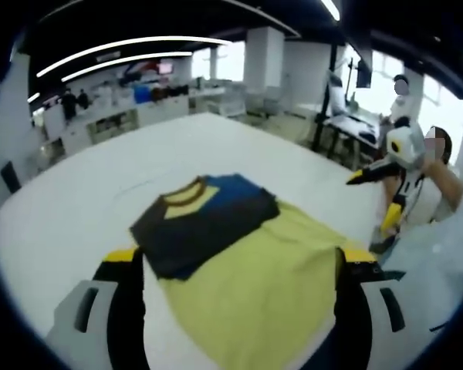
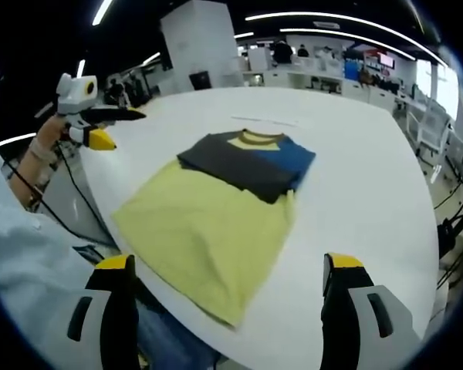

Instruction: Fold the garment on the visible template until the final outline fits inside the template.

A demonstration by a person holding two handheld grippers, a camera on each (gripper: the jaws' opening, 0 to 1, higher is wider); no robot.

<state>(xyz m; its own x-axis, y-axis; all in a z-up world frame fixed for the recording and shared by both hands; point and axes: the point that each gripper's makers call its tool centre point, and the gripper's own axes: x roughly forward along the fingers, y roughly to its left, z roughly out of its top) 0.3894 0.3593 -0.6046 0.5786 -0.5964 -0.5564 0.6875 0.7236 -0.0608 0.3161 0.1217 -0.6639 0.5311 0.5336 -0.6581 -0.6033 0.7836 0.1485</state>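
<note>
The shirt (image 1: 239,254) lies flat on the white desk (image 1: 77,208), near the edge closest to you. Its body is yellow; the dark grey and blue upper part, with a yellow collar (image 2: 256,139), is folded over and rests on the yellow cloth.

In the left gripper view, your left tongs (image 1: 243,308) stand wide open with nothing between the jaws. The shirt's yellow lower portion sits between the two jaws, and the dark fold lies just beyond the left jaw tip. Whether the jaws touch the cloth cannot be told.

In the right gripper view, your right tongs (image 2: 228,308) also stand wide open and hold nothing. The shirt's near corner lies between the jaws, closer to the left one.

Each view shows the other tongs raised off to the side, well apart from the shirt: right tongs (image 1: 378,196); left tongs (image 2: 112,127). An office with desks lies beyond.
</note>
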